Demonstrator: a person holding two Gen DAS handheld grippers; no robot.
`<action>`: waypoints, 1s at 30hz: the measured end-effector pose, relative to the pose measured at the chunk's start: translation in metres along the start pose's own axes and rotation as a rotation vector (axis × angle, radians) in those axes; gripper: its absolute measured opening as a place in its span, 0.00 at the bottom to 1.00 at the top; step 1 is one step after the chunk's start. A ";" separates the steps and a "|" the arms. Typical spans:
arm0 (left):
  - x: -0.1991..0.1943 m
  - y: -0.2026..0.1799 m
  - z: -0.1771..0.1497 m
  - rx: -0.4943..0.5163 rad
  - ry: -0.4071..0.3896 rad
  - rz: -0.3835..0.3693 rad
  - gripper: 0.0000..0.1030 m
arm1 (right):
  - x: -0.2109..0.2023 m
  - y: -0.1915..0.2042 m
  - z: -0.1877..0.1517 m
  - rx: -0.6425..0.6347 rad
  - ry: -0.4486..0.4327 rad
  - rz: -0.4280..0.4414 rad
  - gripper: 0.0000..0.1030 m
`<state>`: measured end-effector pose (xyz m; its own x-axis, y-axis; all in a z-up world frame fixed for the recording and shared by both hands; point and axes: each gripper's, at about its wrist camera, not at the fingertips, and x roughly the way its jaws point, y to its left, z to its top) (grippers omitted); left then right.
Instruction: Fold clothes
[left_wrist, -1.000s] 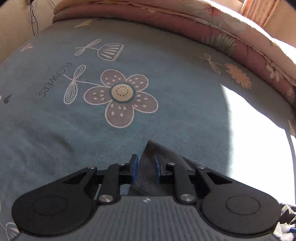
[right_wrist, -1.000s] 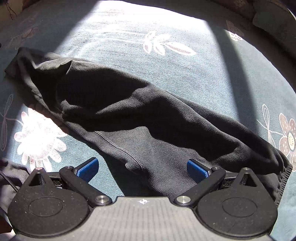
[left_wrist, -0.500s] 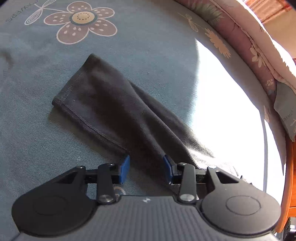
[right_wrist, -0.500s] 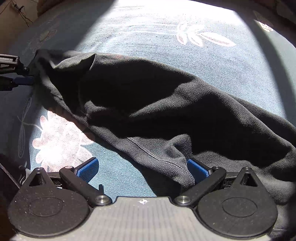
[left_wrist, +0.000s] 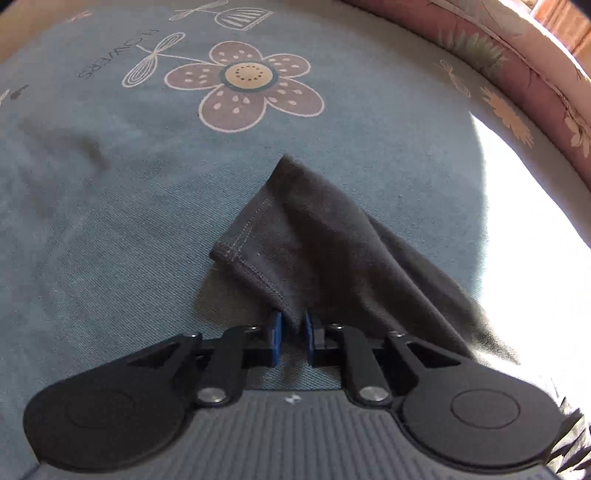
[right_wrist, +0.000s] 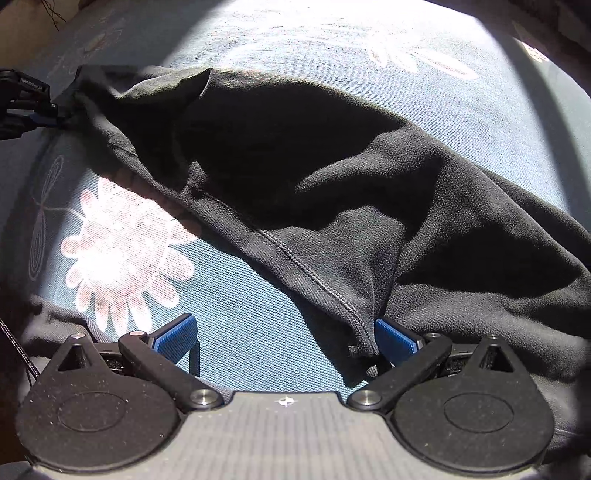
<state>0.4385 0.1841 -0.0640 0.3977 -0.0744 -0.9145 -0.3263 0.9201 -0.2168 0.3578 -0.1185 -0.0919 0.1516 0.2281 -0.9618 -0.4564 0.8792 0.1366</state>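
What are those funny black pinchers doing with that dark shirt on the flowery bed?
A person is folding a black garment on the blue flowered sheet, with a tool in each hand. The left tool is pinched shut on a stitched hem corner. The right tool is open, a fold of cloth resting against one of its blue pads. The garment lies bunched, not yet folded flat.

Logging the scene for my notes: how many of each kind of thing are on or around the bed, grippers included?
Black garment: 1
Blue flowered bedsheet: 1
Pink floral quilt: 1
Grippers: 2, the left gripper and the right gripper
Total: 5
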 end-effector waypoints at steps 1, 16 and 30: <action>-0.001 0.007 0.000 -0.038 0.005 -0.023 0.10 | 0.000 0.001 0.000 -0.004 0.001 -0.004 1.00; -0.009 0.024 0.035 -0.071 -0.066 0.105 0.01 | 0.003 0.006 0.006 0.008 0.055 -0.030 1.00; -0.036 -0.032 0.008 0.296 -0.018 -0.050 0.39 | -0.027 -0.014 0.020 0.014 -0.075 0.076 1.00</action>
<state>0.4410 0.1607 -0.0211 0.4232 -0.1177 -0.8983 -0.0428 0.9878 -0.1496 0.3776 -0.1291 -0.0638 0.1829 0.3244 -0.9281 -0.4566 0.8641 0.2120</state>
